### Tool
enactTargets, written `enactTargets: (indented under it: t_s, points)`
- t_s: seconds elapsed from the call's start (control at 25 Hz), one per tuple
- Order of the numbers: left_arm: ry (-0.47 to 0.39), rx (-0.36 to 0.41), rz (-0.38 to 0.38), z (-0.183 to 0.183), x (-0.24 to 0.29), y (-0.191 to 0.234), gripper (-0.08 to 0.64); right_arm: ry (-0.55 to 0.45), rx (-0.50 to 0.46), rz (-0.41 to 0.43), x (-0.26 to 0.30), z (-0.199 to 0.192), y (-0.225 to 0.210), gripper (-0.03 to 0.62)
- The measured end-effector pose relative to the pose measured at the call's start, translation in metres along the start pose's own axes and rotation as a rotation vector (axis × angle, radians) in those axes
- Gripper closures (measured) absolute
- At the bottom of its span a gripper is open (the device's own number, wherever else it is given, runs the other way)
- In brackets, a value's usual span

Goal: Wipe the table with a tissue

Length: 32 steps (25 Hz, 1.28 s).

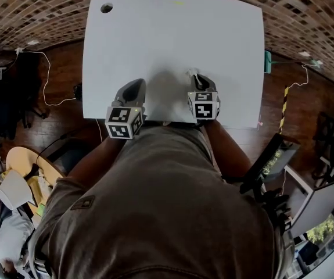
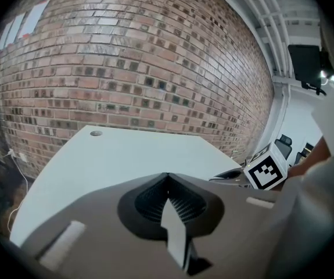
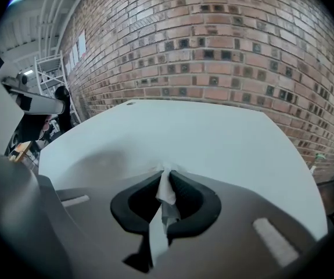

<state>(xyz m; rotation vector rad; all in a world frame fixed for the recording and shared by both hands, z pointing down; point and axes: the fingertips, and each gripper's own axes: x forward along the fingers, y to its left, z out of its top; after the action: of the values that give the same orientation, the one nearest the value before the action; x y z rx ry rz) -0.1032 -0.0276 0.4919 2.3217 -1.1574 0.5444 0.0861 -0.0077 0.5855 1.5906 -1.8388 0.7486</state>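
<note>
A white square table (image 1: 172,45) fills the middle of the head view. Near its front edge my right gripper (image 1: 196,77) is shut on a small white tissue (image 1: 193,74). In the right gripper view the tissue (image 3: 165,190) is pinched between the closed jaws of my right gripper (image 3: 167,172), and a scrap pokes out past the tips. My left gripper (image 1: 135,87) hovers at the front edge to the left; in the left gripper view my left gripper (image 2: 167,178) has its jaws together with nothing between them.
A round cable hole (image 1: 106,8) sits in the table's far left corner. A brick wall (image 2: 126,68) stands behind the table. Cables (image 1: 45,80) lie on the wooden floor at the left, and furniture (image 1: 21,179) crowds the lower left.
</note>
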Motion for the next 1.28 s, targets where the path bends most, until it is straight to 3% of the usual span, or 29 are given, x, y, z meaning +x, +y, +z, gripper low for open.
enactTargets:
  t_s: [0.36, 0.56, 1.0, 1.28]
  points:
    - [-0.003, -0.014, 0.021, -0.006, -0.011, 0.014, 0.558, 0.006, -0.056, 0.084, 0.002, 0.001, 0.045, 0.557]
    - [-0.011, -0.013, 0.008, -0.005, -0.015, 0.019, 0.558, 0.0, -0.045, 0.078, 0.0, 0.004, 0.053, 0.555]
    - [-0.05, -0.015, -0.083, -0.004, -0.016, 0.017, 0.558, -0.135, -0.018, -0.006, -0.05, 0.04, 0.057, 0.555]
    - [-0.119, -0.017, -0.051, 0.005, -0.029, -0.006, 0.558, -0.247, 0.004, 0.007, -0.092, 0.051, 0.048, 0.557]
